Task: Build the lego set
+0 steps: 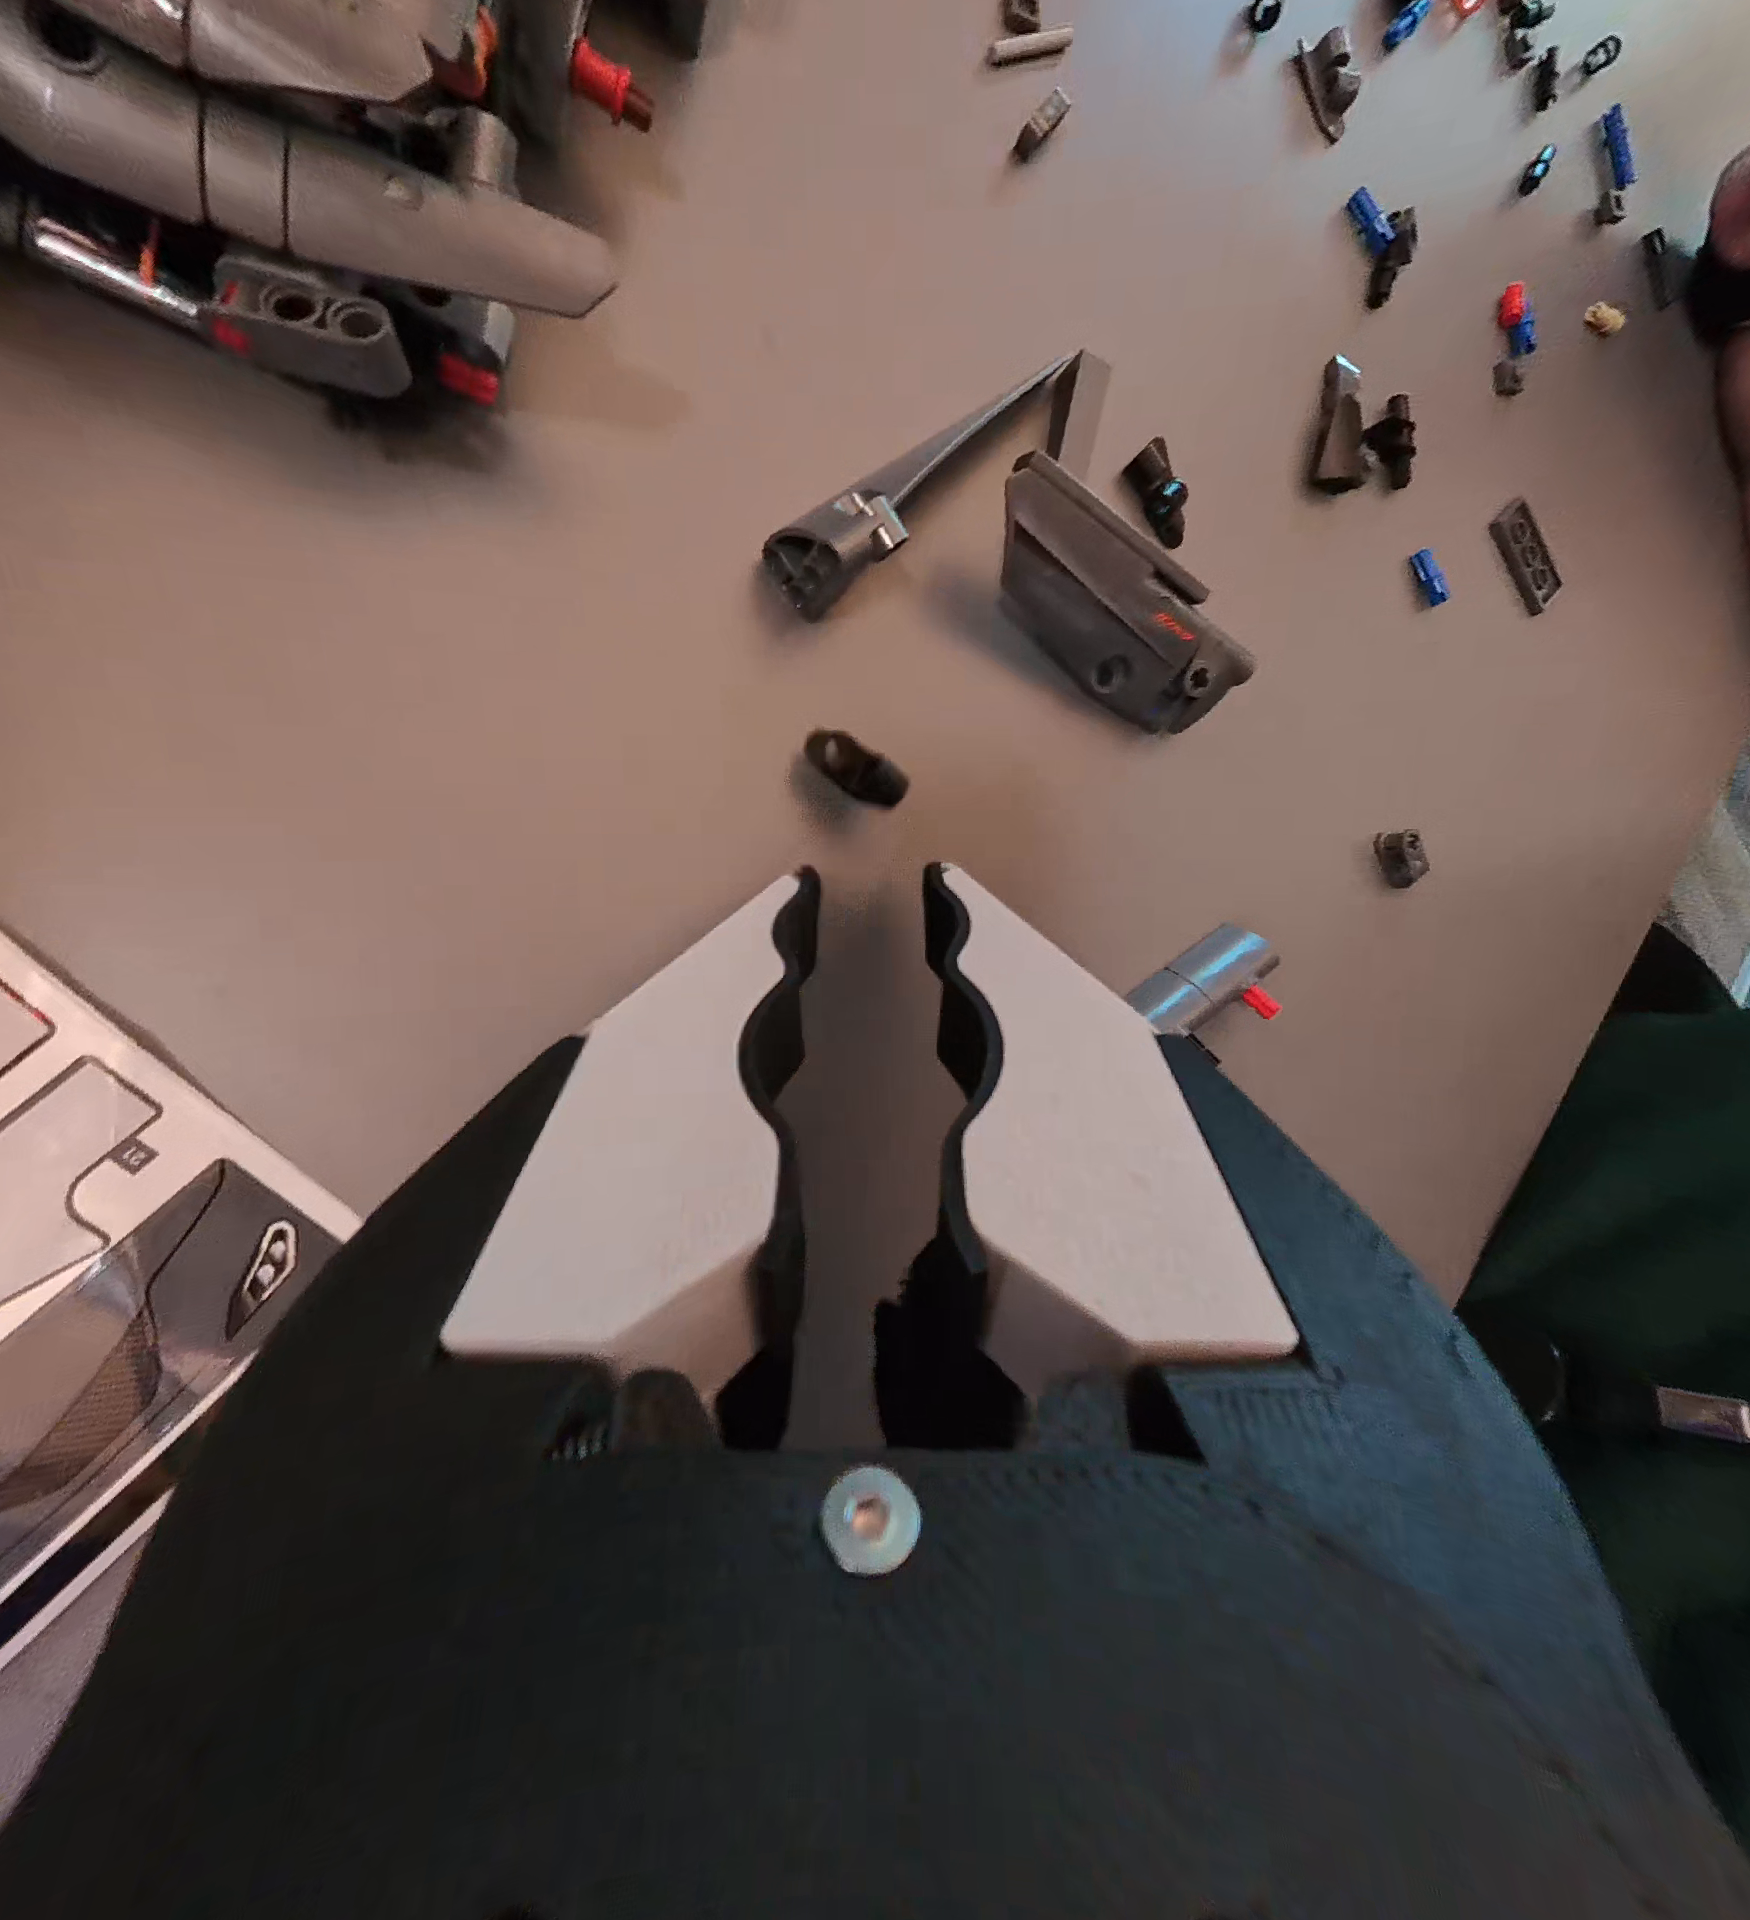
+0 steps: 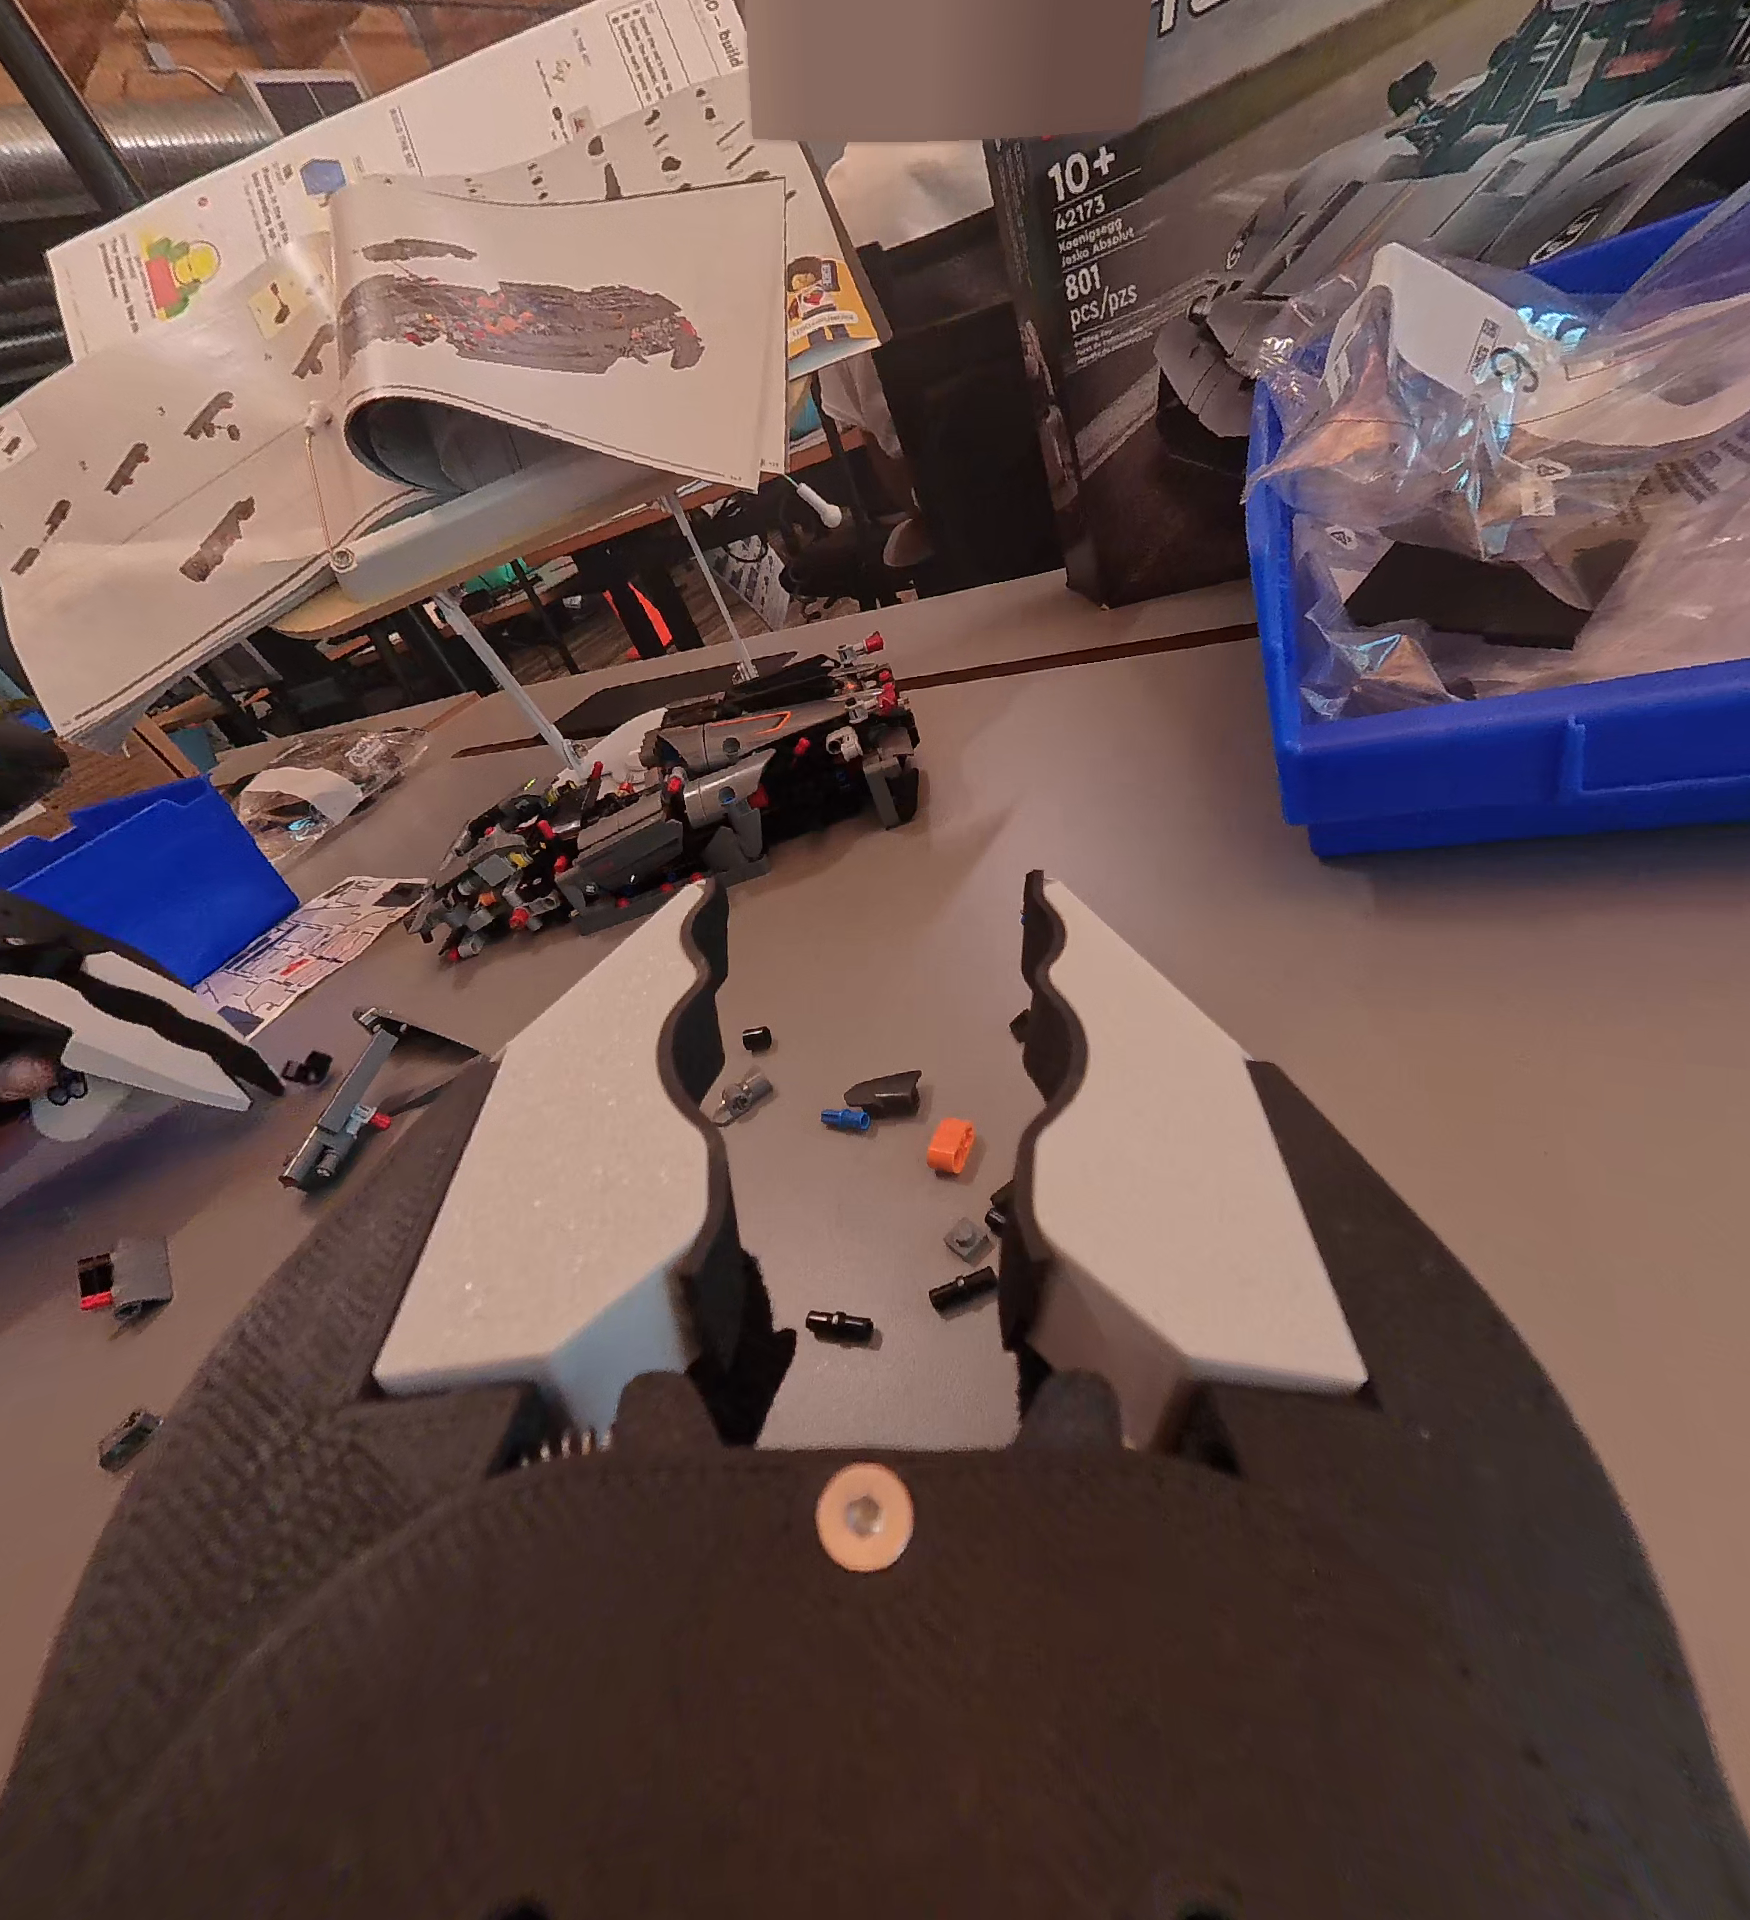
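I note my left gripper narrowly spread, empty, black connector just ahead. Right gripper spread wide above loose pieces; car model lies beyond.

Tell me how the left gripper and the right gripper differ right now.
The left gripper has its fingers only narrowly apart; the right gripper is spread wide. The left points at a single small black connector just beyond its tips; the right frames several loose pieces, among them an orange piece. Both are empty, with the same grey fingers and wavy black pads.
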Available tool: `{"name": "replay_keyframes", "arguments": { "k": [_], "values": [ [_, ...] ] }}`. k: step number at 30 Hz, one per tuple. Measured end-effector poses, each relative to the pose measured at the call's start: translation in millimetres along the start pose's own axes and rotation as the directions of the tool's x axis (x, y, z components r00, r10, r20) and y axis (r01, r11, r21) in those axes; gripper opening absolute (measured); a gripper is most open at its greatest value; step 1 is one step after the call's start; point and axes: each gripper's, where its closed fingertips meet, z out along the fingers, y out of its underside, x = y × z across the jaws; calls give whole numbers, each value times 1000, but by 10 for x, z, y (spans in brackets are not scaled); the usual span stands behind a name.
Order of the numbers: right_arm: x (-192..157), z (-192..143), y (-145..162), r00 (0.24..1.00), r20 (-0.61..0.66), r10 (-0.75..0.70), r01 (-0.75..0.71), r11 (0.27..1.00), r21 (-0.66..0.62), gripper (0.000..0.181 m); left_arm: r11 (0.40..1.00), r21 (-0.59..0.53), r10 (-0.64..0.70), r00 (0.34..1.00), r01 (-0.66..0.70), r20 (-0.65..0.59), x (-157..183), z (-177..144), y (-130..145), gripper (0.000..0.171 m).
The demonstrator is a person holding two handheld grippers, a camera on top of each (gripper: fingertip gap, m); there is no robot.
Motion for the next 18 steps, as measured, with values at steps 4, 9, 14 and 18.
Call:
{"name": "replay_keyframes", "arguments": {
  "k": [4, 9, 14, 18],
  "values": [
    [-2, 0, 0, 1000, 0, -1, 1, 1000, 1, 55, 1000, 23, 14, 1000, -14, 14, 10, -32, -17, 25],
    [0, 0, 0, 1000, 0, 1, -1, 1000, 1, 55, 997, 41, 69, 996, -72, 58, 23, -101, -45, 25],
    [2, 0, 1, 1000, 1, 3, -3, 1000, 0, 55, 991, 57, 115, 992, -118, 59, 100, -123, -53, 24],
    [0, 2, 2, 1000, 1, 3, -3, 1000, -1, 55, 988, 53, 142, 987, -146, 75, 129, -133, -46, 24]
  ]
}}
